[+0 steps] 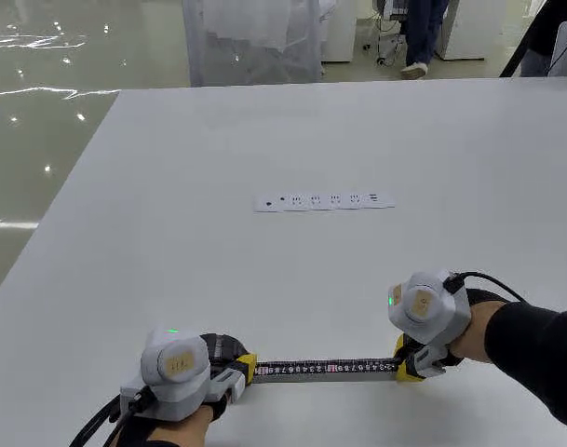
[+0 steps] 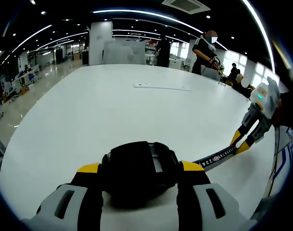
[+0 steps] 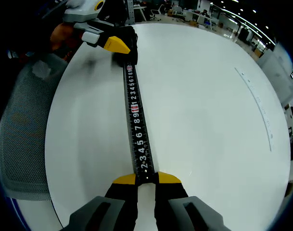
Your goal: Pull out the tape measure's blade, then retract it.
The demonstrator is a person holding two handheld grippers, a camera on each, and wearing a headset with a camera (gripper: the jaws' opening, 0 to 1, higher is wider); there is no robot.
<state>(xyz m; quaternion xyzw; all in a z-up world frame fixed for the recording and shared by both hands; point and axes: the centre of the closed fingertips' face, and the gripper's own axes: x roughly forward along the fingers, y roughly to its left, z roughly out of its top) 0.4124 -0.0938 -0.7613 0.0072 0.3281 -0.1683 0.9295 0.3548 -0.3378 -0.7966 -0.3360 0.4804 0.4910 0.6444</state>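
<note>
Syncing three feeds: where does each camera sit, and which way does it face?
Head view: on the headset, looking down at the table; left gripper, right gripper, sleeve show.
Left gripper view: on the left gripper, looking across the table over the case in its fingers.
Right gripper view: on the right gripper, looking along the blade from its fingers to the left gripper.
Both share the blade.

The black tape measure case [image 2: 139, 163] is clamped between the yellow-tipped jaws of the left gripper [image 2: 140, 169], near on the white table [image 2: 79, 115]. The blade [image 2: 217, 157] is drawn out to the right, where its end is met by the right gripper [image 2: 239, 144]. A white power strip [image 2: 161, 86] is seen lying far across the table.
</note>
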